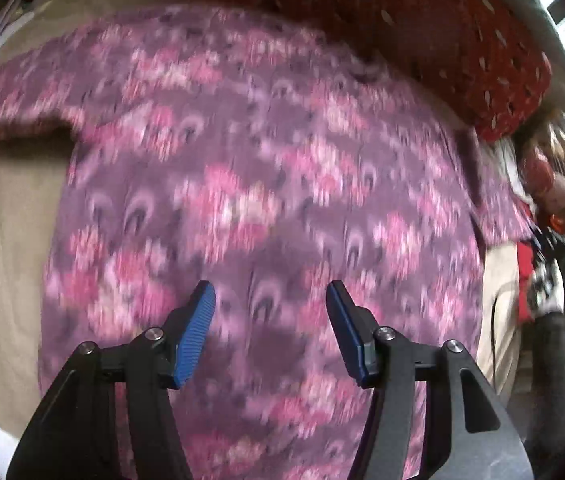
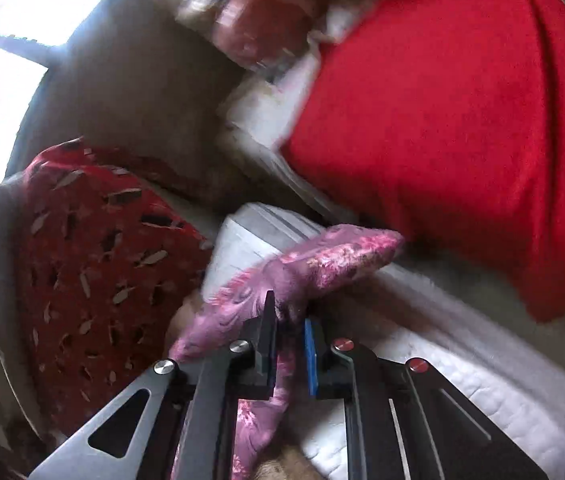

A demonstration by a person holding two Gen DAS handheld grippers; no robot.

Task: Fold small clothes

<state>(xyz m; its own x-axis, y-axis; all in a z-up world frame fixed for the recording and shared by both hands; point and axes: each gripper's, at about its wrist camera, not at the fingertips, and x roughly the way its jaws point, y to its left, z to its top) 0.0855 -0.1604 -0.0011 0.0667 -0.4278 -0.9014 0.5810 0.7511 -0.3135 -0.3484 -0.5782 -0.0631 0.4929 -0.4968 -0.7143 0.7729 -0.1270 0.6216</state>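
A purple garment with a pink floral print lies spread flat on a beige sheet and fills most of the left wrist view. My left gripper hovers over its lower middle, blue pads wide apart, nothing between them: open. In the right wrist view my right gripper is shut on a bunched edge of the same purple garment. The fabric is pinched between the jaws, sticks out ahead of the fingers and hangs down below them. The picture is blurred.
A dark red patterned cushion lies along the far edge of the bed, also visible as the cushion on the left. A large bright red cloth lies beyond the white quilted mattress edge. Beige sheet shows at left.
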